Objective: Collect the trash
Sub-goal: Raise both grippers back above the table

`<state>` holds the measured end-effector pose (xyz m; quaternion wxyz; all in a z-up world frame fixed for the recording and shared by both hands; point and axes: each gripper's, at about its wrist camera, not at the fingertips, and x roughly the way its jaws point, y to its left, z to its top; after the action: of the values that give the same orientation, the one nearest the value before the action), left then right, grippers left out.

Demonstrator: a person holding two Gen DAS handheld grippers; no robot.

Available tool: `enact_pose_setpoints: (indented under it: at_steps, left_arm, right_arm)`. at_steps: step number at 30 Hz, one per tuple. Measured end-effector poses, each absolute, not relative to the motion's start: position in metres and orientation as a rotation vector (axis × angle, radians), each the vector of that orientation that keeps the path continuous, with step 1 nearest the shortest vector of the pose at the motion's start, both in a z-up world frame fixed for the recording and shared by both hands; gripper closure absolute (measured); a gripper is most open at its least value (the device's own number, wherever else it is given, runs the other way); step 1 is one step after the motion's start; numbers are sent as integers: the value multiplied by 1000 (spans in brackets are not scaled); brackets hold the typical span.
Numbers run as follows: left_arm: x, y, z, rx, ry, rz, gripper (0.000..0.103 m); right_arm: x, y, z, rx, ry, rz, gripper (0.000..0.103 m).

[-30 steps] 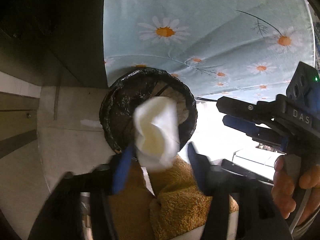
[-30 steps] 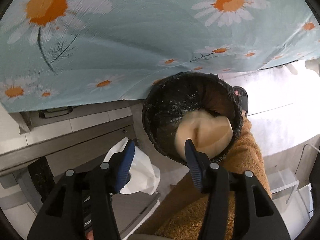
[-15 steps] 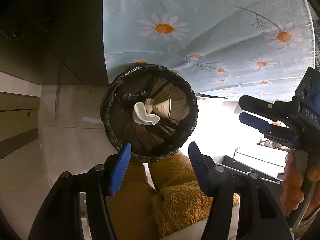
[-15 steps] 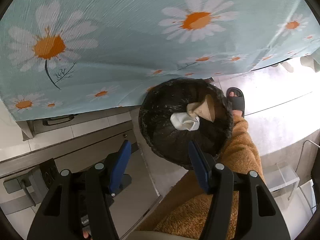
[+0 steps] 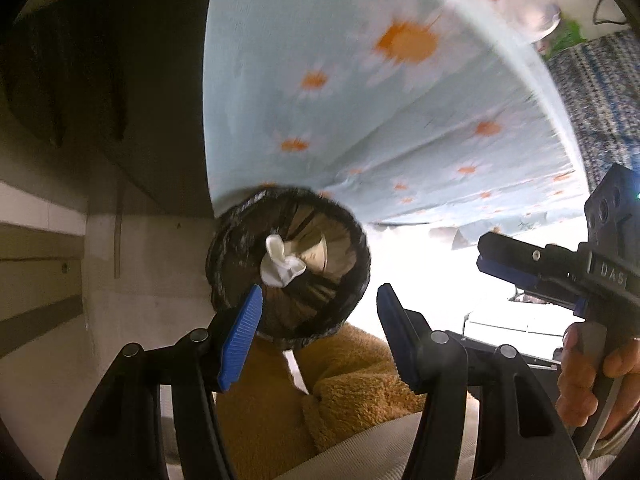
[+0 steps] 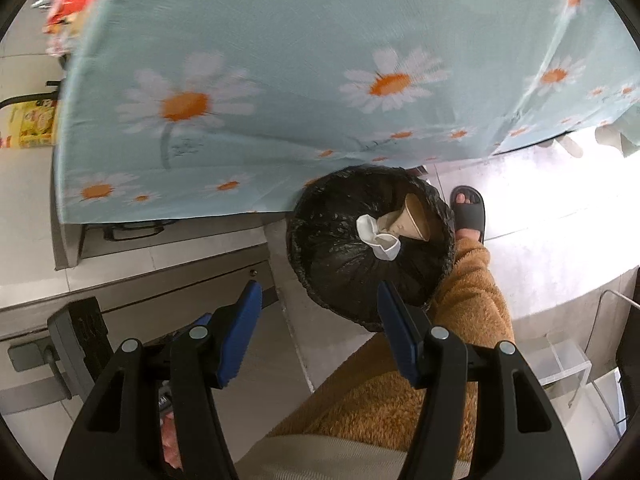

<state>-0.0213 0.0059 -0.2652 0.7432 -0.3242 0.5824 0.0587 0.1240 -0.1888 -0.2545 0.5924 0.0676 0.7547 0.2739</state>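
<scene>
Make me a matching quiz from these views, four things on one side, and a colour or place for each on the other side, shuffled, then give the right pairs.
Things:
1. crumpled tissue
2. paper cup
3. bin liner
4. sandal

Descriptions:
A. black, lining the bin
B. on the foot, on the floor beside the bin
C. white, lying in the bin
D. tan, lying on its side next to the tissue

Pairs: 1-C, 2-D, 3-A, 4-B

One bin [image 6: 332,240], one tissue [image 6: 374,236], one cup [image 6: 412,222]
</scene>
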Motion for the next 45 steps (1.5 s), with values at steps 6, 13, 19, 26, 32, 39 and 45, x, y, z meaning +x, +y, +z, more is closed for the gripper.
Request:
enact_pose_setpoints:
  at_steps: [6,13,19,26,32,39,45]
  left_arm:
    - [-13,10,-242,-680,1211,102,45]
    - [-7,10,-212,-615,1148,84,45]
    - [3,16,-178,-592,1057,74,45]
    - [21,14,-144,-591,974,75,45]
    - [40,15,-124,-596,929,138,45]
    - [57,5,-112,-598,940,217,45]
    - [66,-3,-115,-616,976,297,45]
  right_arm:
    - [119,-181,-213,153,1665,691,43]
    - [121,-180,-181,175,1582,701,42]
    - [129,-179,-141,141,1432,746,36]
    - [154,-180,-98,84,1264,800,35]
    - [192,-180,-91,51,1188,831,34]
    - [242,-166,-90,32,1147,916,12]
    - [270,-151,-103,-35,1144,970,12]
